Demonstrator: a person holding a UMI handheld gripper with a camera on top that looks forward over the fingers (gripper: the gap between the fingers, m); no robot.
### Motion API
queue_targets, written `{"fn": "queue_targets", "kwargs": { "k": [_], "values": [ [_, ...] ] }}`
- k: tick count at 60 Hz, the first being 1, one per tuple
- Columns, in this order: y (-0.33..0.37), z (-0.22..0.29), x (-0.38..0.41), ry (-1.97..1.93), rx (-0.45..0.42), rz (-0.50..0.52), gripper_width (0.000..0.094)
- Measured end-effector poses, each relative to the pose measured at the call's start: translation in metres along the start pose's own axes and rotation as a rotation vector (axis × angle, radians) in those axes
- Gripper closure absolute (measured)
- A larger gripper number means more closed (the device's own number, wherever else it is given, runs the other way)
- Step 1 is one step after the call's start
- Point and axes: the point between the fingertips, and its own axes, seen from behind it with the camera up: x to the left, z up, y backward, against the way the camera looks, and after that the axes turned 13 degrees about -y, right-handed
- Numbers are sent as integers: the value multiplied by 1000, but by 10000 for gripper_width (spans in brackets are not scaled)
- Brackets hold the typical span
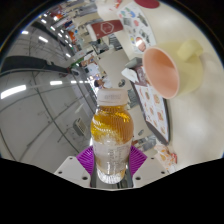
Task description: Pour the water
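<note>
My gripper is shut on a clear plastic bottle with a white cap and yellowish liquid in its upper part. Both purple pads press on its lower body. The bottle points forward from the fingers, and the whole scene looks tilted sideways. A pale pink cup with a wide open mouth stands beyond the bottle, up and to the right of its cap, apart from it.
The cup rests on a light table with a patterned mat or paper and small objects near it. A ceiling with strip lights fills the left side. Shelves and clutter show far beyond the cup.
</note>
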Motion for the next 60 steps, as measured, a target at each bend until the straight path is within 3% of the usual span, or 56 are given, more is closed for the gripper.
{"fn": "queue_targets", "kwargs": {
  "k": [17, 33, 46, 54, 60],
  "values": [
    [6, 28, -29, -182, 4, -56, 531],
    [11, 8, 12, 351, 64, -181, 527],
    [29, 30, 121, 1159, -75, -202, 527],
    [54, 77, 179, 1531, -212, -227, 525],
    [80, 124, 191, 1745, -311, -312, 526]
  ]
}}
